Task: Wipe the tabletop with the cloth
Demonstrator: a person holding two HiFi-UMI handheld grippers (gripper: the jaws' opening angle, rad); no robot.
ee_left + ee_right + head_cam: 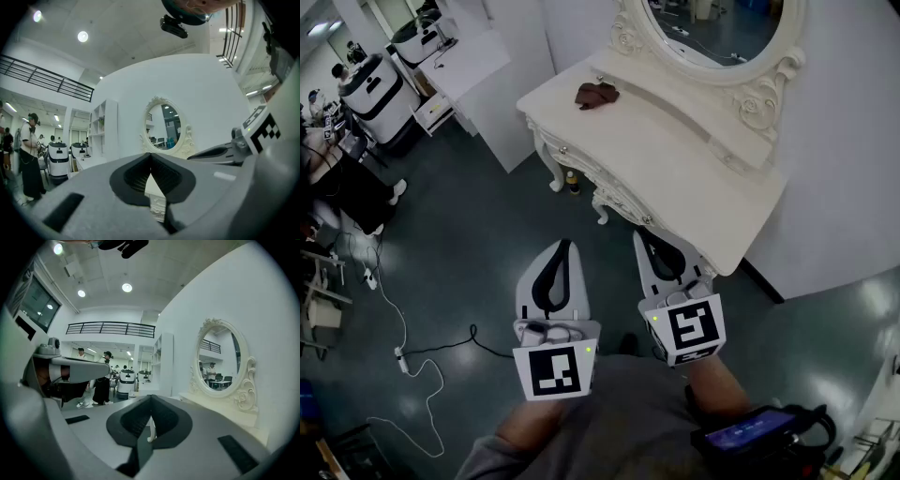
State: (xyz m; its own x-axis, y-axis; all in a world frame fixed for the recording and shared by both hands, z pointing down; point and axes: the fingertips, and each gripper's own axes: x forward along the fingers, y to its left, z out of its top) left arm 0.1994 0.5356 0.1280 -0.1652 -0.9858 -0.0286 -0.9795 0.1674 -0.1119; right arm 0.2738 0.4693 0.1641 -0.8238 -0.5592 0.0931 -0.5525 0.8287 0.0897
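A crumpled brown cloth (597, 94) lies on the far left end of the white dressing table (675, 159), in front of its oval mirror (722, 28). Both grippers hang level over the dark floor, short of the table's near edge. My left gripper (561, 246) is shut with nothing in it, its jaws meeting at the tips (151, 161). To its right, my right gripper (645, 236) is also shut and empty (150, 406), and its tip lies close to the table's front edge. Neither gripper view shows the cloth; both show the mirror (164, 126) (220, 359).
White wheeled robots (375, 89) and people stand at the back left. Cables (403, 356) trail over the floor on the left. A small bottle (572, 180) sits on the floor by the table's carved legs. White wall panels (511, 112) rise behind the table's left end.
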